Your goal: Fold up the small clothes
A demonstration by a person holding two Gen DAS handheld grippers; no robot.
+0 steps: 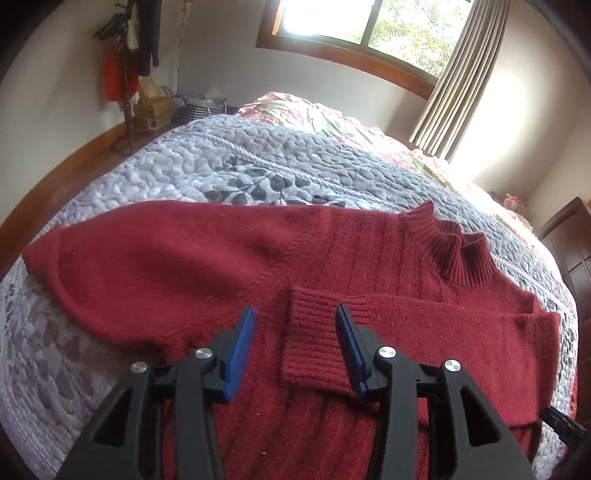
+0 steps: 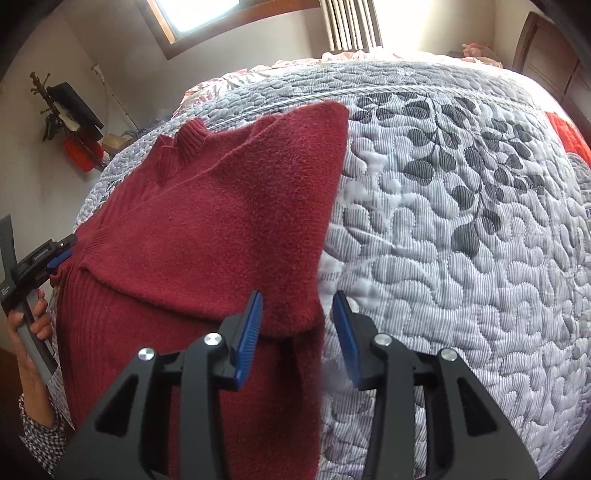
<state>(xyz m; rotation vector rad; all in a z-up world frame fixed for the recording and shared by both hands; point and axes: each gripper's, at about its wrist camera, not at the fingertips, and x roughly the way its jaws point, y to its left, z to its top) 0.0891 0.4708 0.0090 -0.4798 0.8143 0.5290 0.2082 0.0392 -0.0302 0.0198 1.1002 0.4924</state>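
Red knit sweater (image 1: 258, 254): laid flat on the grey quilted bedspread (image 1: 229, 166), ribbed collar (image 1: 454, 243) toward the far side of the bed. One sleeve (image 1: 461, 332) folded across the body, its ribbed cuff (image 1: 314, 339) resting on the chest area. Opposite sleeve (image 1: 129, 254) extended outward to the left in the left wrist view, lying flat on the bedspread.

Left gripper (image 1: 295, 347): held just above the sweater body, blue-padded fingers (image 1: 240, 350) spread wide. Folded cuff visible between the two fingers; nothing clamped. Contact with the fabric: not determinable.

Right gripper (image 2: 297, 336): positioned over the right edge of the sweater (image 2: 221, 229), fingers (image 2: 249, 332) spread wide. Lower edge of the folded sleeve and the boundary between knit and bedspread (image 2: 461, 240) located in the gap. Nothing clamped. Contact with the fabric: not determinable.

Right wrist view, left edge: left gripper (image 2: 61, 254) seen from the side, tip at the sweater's far edge, held by a hand (image 2: 27, 325) in a checked sleeve (image 2: 40, 435).

Surroundings: wood-framed window (image 1: 351, 29) and beige curtain (image 1: 461, 74) behind the bed; floral bedding (image 1: 314, 110) beyond the grey bedspread; coat stand (image 1: 127, 74) with hanging items in the left corner; dark wooden cabinet (image 1: 569, 243) at the right.
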